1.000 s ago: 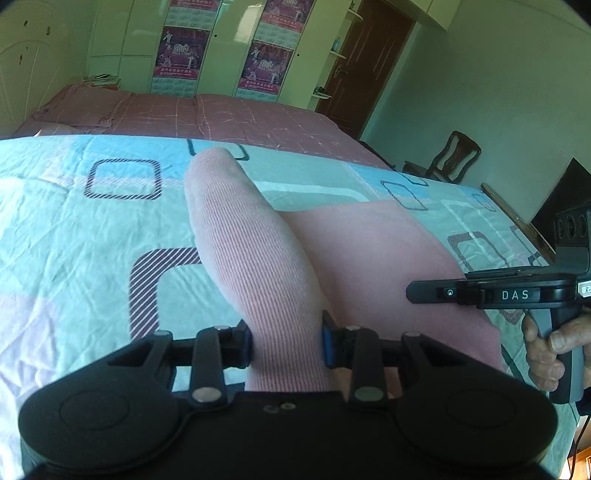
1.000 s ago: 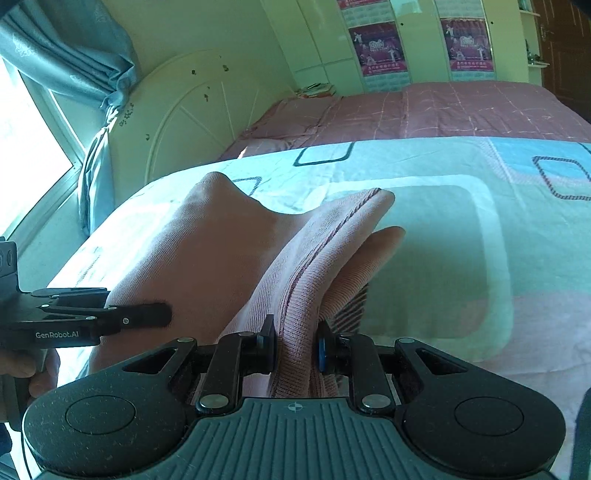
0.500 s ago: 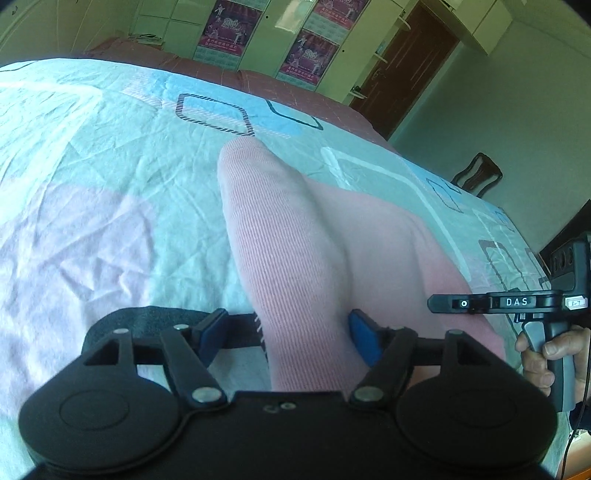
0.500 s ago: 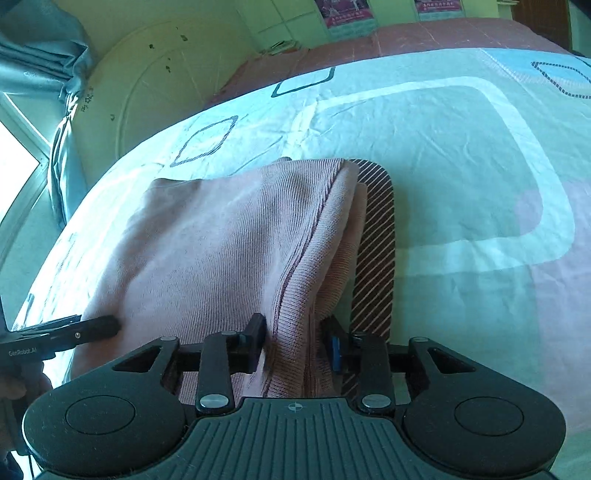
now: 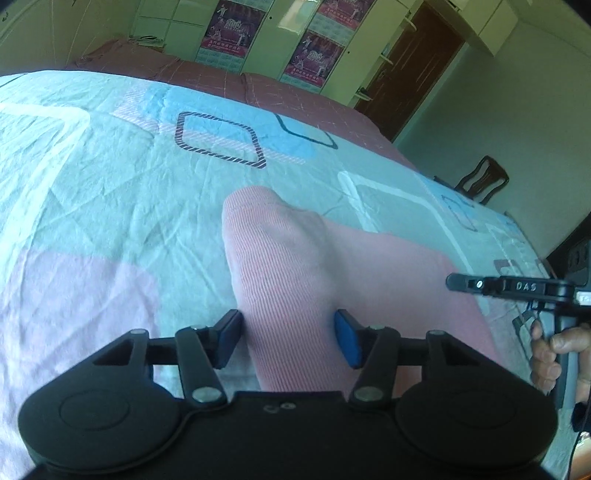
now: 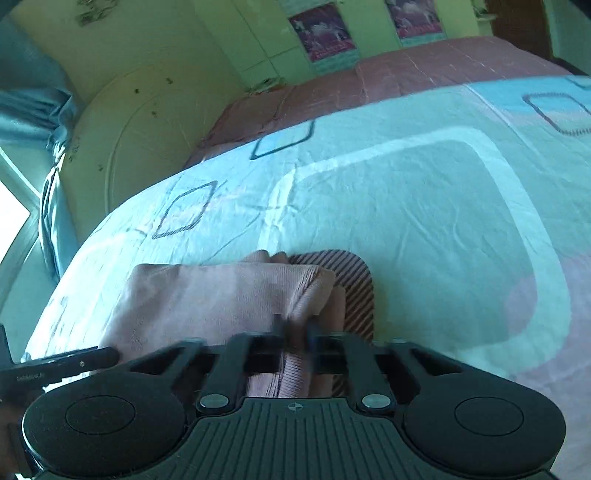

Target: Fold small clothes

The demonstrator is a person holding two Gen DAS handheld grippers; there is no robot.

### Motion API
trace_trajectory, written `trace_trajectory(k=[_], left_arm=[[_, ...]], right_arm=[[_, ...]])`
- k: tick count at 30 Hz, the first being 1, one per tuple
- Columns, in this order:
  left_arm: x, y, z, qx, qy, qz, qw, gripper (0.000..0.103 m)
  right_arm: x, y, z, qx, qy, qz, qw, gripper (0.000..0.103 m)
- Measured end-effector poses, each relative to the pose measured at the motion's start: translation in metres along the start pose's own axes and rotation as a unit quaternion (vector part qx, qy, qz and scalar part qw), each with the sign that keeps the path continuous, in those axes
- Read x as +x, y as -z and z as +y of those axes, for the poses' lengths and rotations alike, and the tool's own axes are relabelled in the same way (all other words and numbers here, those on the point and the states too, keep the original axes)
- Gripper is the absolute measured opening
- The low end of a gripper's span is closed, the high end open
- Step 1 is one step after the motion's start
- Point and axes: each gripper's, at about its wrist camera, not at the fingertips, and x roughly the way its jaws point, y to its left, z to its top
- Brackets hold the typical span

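A pink ribbed garment [image 5: 295, 266] lies folded on the bed sheet [image 5: 110, 206]. A thick fold of it runs between the jaws of my left gripper [image 5: 288, 336], which are closing; the blue pads stand at the fold's two sides without squeezing it. My right gripper [image 6: 295, 332] is blurred, its jaws closing to a narrow pinch on the garment's [image 6: 207, 295] right-hand folded edge. Each gripper shows from the side in the other's view: the right gripper [image 5: 454, 283] with a hand [image 5: 554, 347] on its grip, and the left gripper [image 6: 92, 360].
The patterned blue, white and pink sheet [image 6: 406, 206] covers the bed. A pink quilt [image 5: 280, 92] lies at its far end, before cupboards with posters [image 5: 229, 29]. A wooden chair [image 5: 480, 181] and a door [image 5: 413, 62] stand right; the headboard [image 6: 140, 122] and a curtain [image 6: 33, 103] left.
Both grippers came down and the raised garment now lies on the sheet. The left jaws spread wide, then narrowed partly. The right jaws loosened, then pinched the fold tight.
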Motion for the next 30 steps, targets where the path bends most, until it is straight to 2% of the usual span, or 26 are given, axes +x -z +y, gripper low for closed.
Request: trace_trajectory(k=[3,5,8,10,11,12,14,16,17,19,20,21,22,25,27,30], left_arm=[[0.000,0.007,-0.001,0.003,-0.010,-0.009,0.9999,0.056],[0.001,0.007,-0.003,0.004,-0.016,-0.010,0.9998,0.056],[-0.005,0.003,-0.011,0.029,-0.043,-0.007,0.9987,0.063],[-0.020,0.001,-0.021,0.048,-0.052,-0.019,0.9973,0.058],[-0.033,0.002,-0.029,0.067,-0.052,-0.032,0.9959,0.056],[-0.043,0.005,-0.036,0.081,-0.045,-0.042,0.9948,0.048],[-0.054,0.012,-0.051,0.106,-0.022,-0.046,0.9931,0.032],[-0.055,0.023,-0.068,0.147,-0.017,-0.033,0.9884,0.032],[-0.049,0.029,-0.073,0.163,-0.021,-0.016,0.9862,0.033],[-0.037,0.045,-0.081,0.189,-0.050,0.000,0.9808,0.034],[-0.035,0.050,-0.083,0.194,-0.056,-0.003,0.9793,0.035],[-0.034,0.056,-0.084,0.199,-0.063,-0.013,0.9778,0.035],[-0.034,0.057,-0.085,0.197,-0.067,-0.017,0.9779,0.035],[-0.045,0.058,-0.087,0.175,-0.077,-0.024,0.9813,0.033],[-0.061,0.062,-0.089,0.158,-0.072,-0.035,0.9842,0.033],[-0.081,0.079,-0.094,0.143,-0.075,-0.038,0.9862,0.033]], right_arm=[[0.017,0.009,0.008,-0.078,0.048,0.016,0.996,0.006],[0.024,0.012,0.006,-0.091,0.063,0.015,0.994,0.006],[0.022,0.011,0.012,-0.090,0.083,0.024,0.992,0.006],[0.009,0.009,0.020,-0.094,0.098,0.018,0.991,0.007],[-0.004,0.010,0.027,-0.101,0.097,0.002,0.990,0.007],[-0.016,0.013,0.031,-0.108,0.083,-0.008,0.991,0.007],[-0.032,0.022,0.045,-0.128,0.043,0.004,0.991,0.007],[-0.039,0.036,0.056,-0.154,0.030,0.024,0.987,0.007],[-0.038,0.044,0.059,-0.169,0.037,0.038,0.984,0.007],[-0.031,0.061,0.056,-0.203,0.089,0.062,0.973,0.007],[-0.028,0.066,0.050,-0.203,0.101,0.069,0.971,0.007],[-0.028,0.069,0.040,-0.182,0.096,0.063,0.977,0.007],[-0.029,0.068,0.034,-0.162,0.095,0.063,0.980,0.007],[-0.032,0.064,0.027,-0.152,0.123,0.075,0.978,0.007],[-0.053,0.065,0.029,-0.137,0.098,0.047,0.985,0.007],[-0.086,0.076,0.051,-0.147,0.057,0.009,0.987,0.007]])
